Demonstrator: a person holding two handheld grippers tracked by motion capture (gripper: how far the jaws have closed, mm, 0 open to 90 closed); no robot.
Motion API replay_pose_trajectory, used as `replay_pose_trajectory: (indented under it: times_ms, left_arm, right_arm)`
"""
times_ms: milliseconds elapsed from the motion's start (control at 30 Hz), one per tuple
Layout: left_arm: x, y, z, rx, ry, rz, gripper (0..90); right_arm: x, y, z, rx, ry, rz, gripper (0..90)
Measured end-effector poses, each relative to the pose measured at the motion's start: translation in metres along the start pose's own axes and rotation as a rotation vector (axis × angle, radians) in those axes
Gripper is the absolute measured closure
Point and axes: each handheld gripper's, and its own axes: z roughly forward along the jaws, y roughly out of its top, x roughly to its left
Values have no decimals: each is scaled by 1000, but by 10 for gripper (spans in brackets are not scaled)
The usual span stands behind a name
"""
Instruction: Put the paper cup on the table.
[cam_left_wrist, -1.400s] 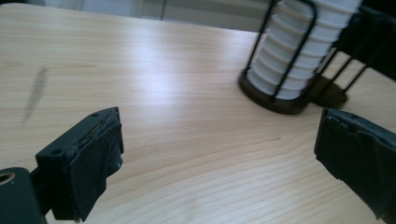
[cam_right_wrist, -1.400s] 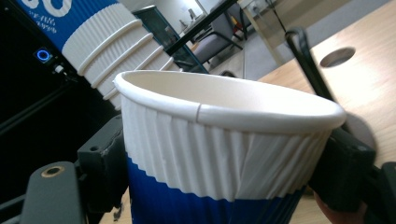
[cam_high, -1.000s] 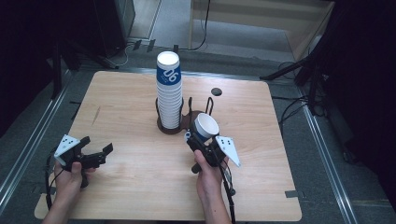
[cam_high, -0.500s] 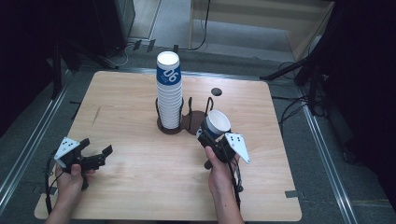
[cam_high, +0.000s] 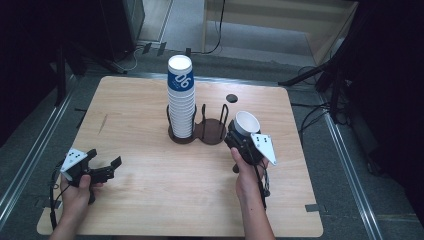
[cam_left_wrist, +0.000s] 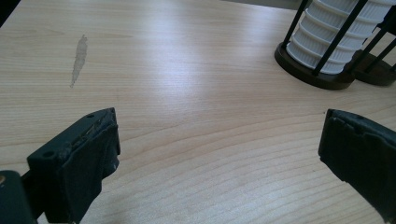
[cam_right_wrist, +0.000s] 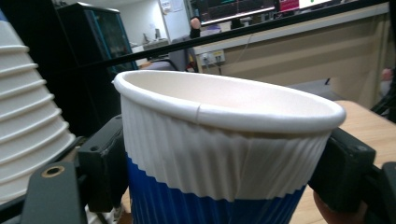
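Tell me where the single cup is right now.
In the high view the cup sits right of centre, clamped in the right tongs just right of the dark holder and the cup stack.

A tall stack of cups (cam_high: 181, 100) stands in the left ring of a dark holder (cam_high: 214, 133) near the middle of the wooden tabletop (cam_high: 150, 190). A small black round spot (cam_high: 231, 98) lies behind the holder. A grey streak (cam_left_wrist: 79, 58) marks the wood at the left.
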Motion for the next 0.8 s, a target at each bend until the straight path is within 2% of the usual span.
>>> replay_pose_trajectory:
  times_ms: [233, 633, 800]
  left_arm:
    - [1, 0, 0, 1, -5, -6, 0]
    - [1, 0, 0, 0, -8, -13, 0]
    - [1, 0, 0, -2, -7, -13, 0]
  right_arm:
    - [-8, 1, 16, 8, -27, -68, 188]
    - [-22, -8, 42, 53, -71, -137, 186]
    - [-31, -10, 54, 56, -110, -128, 188]
